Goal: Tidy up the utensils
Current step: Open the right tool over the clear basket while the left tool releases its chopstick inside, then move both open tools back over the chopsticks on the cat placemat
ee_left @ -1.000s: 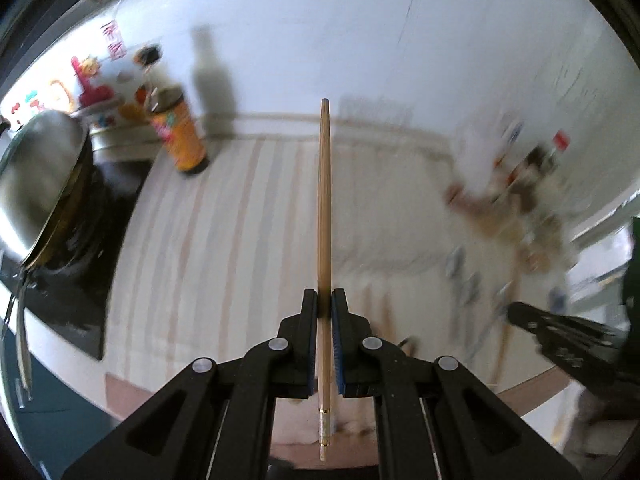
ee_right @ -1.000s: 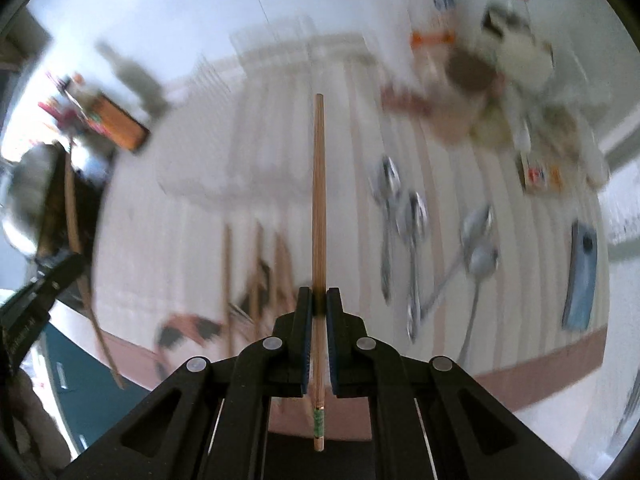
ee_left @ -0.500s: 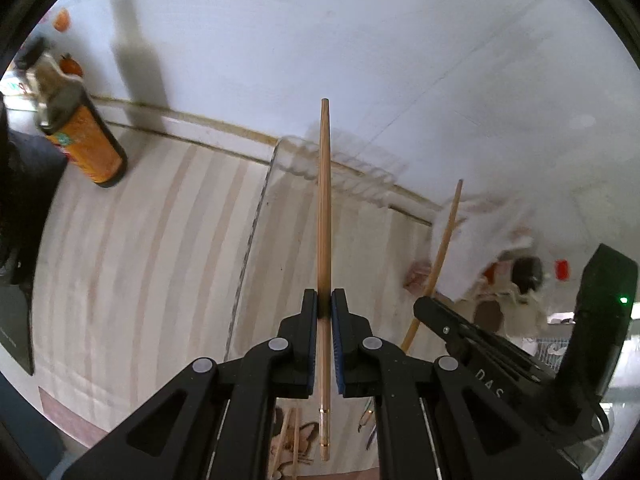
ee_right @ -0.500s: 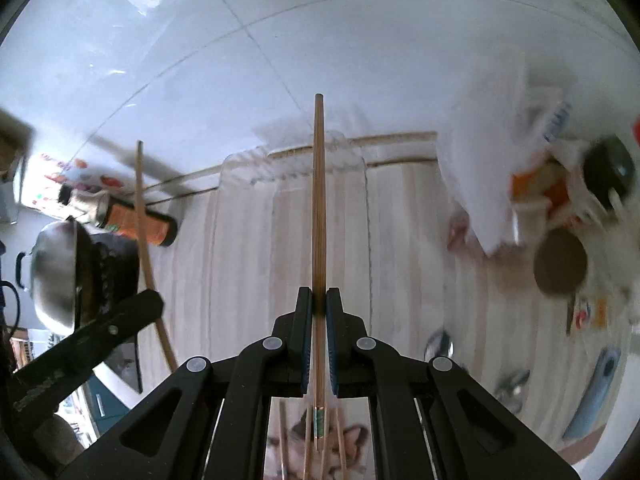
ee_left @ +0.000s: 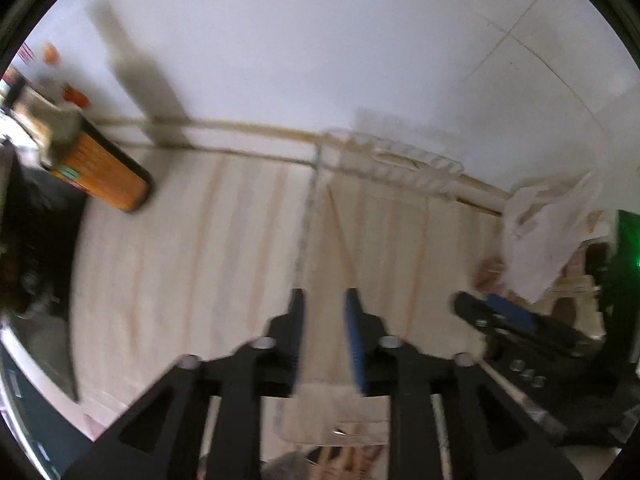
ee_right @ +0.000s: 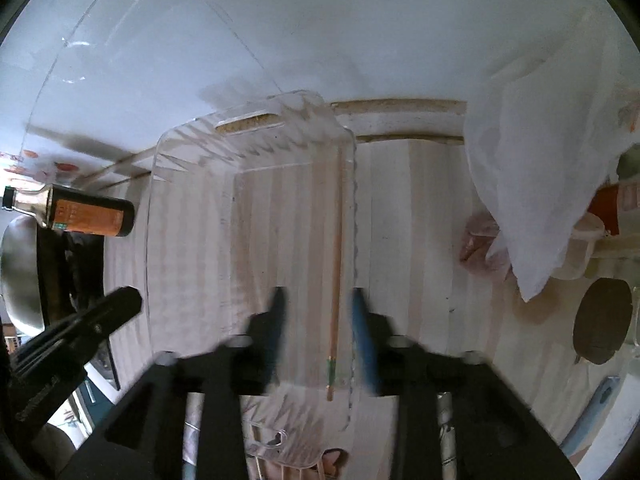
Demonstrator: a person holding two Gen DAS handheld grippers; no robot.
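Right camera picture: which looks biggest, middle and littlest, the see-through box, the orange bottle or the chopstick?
1. The see-through box looks biggest.
2. The orange bottle looks next.
3. The chopstick is longer than the bottle but far thinner, so those two are close.

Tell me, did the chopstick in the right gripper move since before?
Yes. The chopstick left the open right gripper and dropped down into the clear tray, lying along its right wall.
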